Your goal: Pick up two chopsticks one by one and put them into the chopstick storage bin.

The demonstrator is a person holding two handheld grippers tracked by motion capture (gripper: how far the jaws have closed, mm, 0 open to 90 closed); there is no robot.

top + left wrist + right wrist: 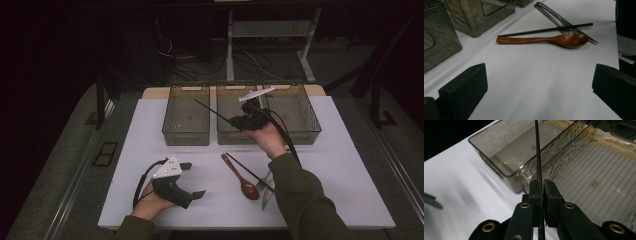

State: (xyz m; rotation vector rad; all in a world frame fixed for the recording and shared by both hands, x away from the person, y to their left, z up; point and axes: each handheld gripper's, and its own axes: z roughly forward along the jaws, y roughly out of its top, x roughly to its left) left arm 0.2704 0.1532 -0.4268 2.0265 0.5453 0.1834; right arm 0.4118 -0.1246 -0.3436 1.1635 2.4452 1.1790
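the right gripper (pixel 542 187) clamps a thin black chopstick (pixel 538 152) between its narrow jaws, above the middle smoky clear plastic bin (pixel 240 132). the left gripper (pixel 192 180) rests on the white table (pixel 350 190) with jaws wide and bare, near a brown wooden spoon (pixel 544 40) and a second black chopstick (pixel 546 29).
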